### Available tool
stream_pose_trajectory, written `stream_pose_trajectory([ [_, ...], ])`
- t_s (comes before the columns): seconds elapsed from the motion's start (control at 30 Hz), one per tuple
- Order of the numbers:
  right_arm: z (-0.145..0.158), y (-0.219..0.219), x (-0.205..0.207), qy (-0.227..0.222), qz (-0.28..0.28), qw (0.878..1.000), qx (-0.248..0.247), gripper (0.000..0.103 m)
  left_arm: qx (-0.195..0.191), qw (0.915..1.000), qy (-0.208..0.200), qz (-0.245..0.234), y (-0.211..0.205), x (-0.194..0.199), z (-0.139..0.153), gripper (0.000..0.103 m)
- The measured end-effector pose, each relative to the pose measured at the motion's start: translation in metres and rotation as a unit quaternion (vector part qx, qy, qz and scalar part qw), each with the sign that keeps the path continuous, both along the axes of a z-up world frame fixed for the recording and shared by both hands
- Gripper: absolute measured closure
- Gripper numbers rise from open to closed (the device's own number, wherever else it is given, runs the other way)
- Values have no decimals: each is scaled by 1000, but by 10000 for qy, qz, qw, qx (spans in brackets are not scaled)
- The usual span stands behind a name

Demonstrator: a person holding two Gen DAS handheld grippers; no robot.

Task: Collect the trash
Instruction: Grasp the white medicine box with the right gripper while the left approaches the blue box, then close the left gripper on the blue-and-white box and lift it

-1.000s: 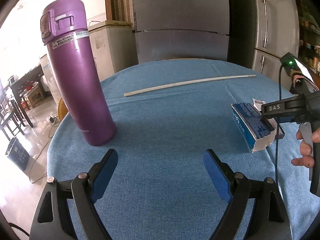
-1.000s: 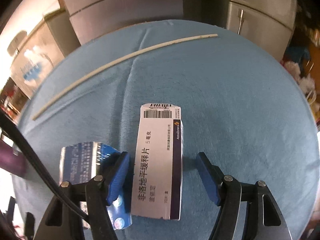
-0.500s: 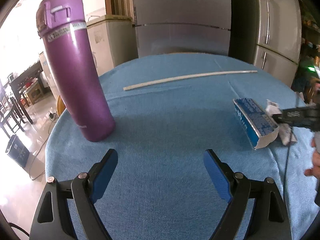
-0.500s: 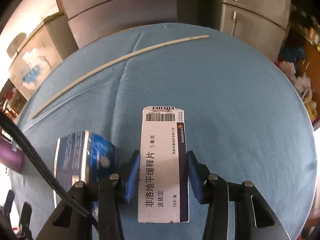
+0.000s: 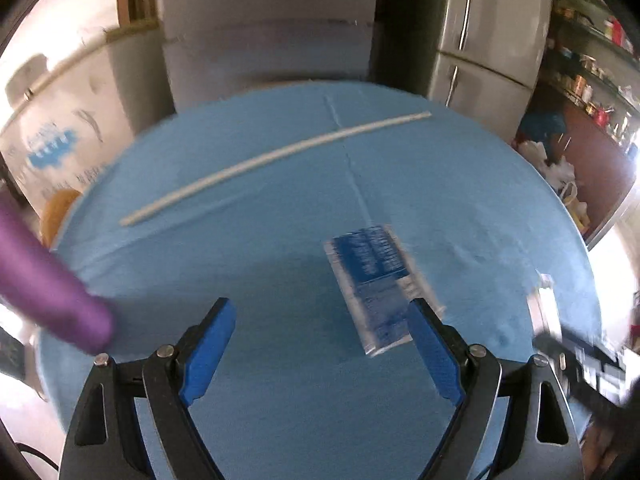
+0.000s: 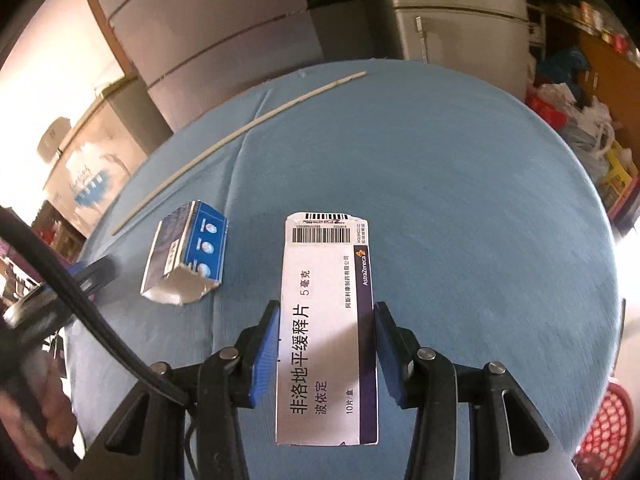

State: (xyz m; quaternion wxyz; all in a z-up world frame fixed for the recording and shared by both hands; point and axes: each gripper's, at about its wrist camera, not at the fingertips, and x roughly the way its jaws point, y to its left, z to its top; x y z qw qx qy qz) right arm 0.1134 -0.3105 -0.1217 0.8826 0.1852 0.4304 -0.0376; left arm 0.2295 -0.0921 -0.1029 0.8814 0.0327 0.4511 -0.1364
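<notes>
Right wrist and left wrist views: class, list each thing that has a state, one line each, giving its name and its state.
white medicine box: clamped between the pads, flap end open.
blue carton: lying on its side, near end torn open.
white stick: lying flat on the cloth.
purple flask: bottom part only in view.
right hand-held gripper: shut on the box.
left hand-held gripper: open, holding nothing.

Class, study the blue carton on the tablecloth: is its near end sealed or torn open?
Torn open. In the right wrist view the blue carton lies on its side, its near end ragged and gaping, showing silvery lining. Whether anything remains inside cannot be told.
</notes>
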Motion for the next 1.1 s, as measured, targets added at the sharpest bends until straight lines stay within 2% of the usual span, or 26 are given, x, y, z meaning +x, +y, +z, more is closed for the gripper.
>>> stream_pose_trajectory([
  [0.2, 2, -15, -28, -117, -205, 9997, -85, 55, -95, 9989, 457, -19, -30, 25, -14, 15],
  [0.3, 0, -21, -37, -132, -290, 9995, -37, 55, -56, 9986, 527, 37, -43, 29, -17, 15],
  [0.4, -3, -24, -43, -142, -325, 9994, -4, 55, -80, 9972, 723, 142, -43, 32, -27, 15],
  [0.67, -10, -20, -50, -127, -328, 9994, 63, 55, -51, 9965, 831, 106, -44, 36, -48, 16],
  [0.7, -10, -20, -50, -124, -330, 9994, 74, 55, -74, 9964, 839, 78, -44, 36, -50, 18],
  [0.83, -9, -16, -53, -113, -334, 9994, 58, 55, -98, 9971, 755, -55, -41, 32, -51, 41],
  [0.93, -6, -13, -57, -116, -340, 9994, 33, 55, -228, 9967, 775, -123, -40, 31, -50, 41],
  [1.1, -1, -6, -63, -166, -328, 9993, -28, 55, -240, 9982, 497, -247, -35, 11, -35, 41],
])
